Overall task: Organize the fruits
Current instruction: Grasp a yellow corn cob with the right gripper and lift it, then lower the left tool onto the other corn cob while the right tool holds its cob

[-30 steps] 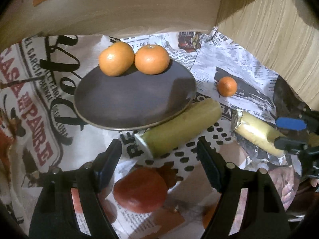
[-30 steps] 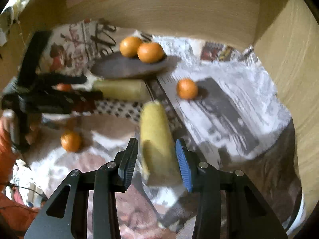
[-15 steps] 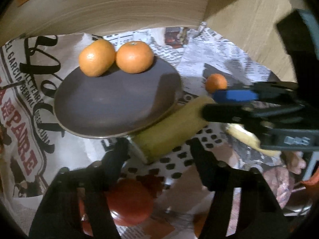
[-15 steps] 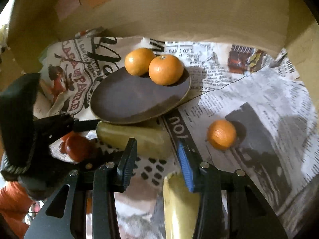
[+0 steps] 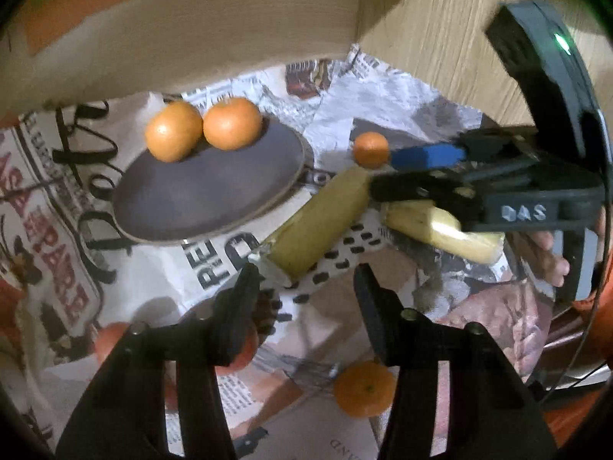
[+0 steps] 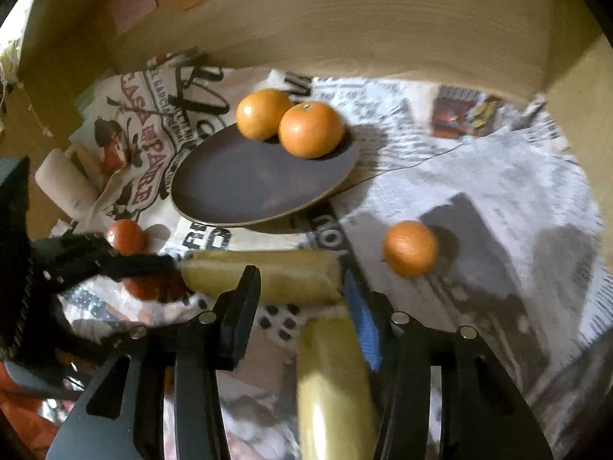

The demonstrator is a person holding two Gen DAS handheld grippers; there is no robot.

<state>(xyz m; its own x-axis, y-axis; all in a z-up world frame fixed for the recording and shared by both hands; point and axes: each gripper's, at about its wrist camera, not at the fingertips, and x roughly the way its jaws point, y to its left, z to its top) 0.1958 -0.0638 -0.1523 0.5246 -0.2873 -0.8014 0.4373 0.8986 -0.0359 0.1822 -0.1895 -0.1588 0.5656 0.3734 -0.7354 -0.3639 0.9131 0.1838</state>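
Note:
A dark plate [image 5: 207,188] [image 6: 245,180] holds two oranges [image 5: 174,130] [image 6: 310,128] at its far rim. A yellow banana piece [image 5: 318,226] [image 6: 264,276] lies along the plate's near edge. My left gripper [image 5: 306,291] points down at that piece's near end. Its jaws are closing, the pads are clear of the piece, and one finger [image 6: 134,262] reaches the piece's left end. A second banana piece [image 6: 333,375] [image 5: 440,230] lies between the jaws of my right gripper [image 6: 302,287] [image 5: 387,172]. These jaws are opening: the blue pad [image 6: 362,326] is against the piece and the black one stands apart.
A small orange [image 6: 410,247] [image 5: 369,149] lies loose on the newspaper [image 6: 498,199] right of the plate. A red tomato [image 6: 126,235] [image 5: 239,349] sits near my left fingers, another orange [image 5: 364,387] closer in. Wooden walls [image 6: 364,30] close the back and right. A white roll [image 6: 65,188] lies left.
My right gripper has carried the second banana piece in beside the first one and its jaws have parted. My left jaws have narrowed and lifted slightly off the tomato toward the first piece.

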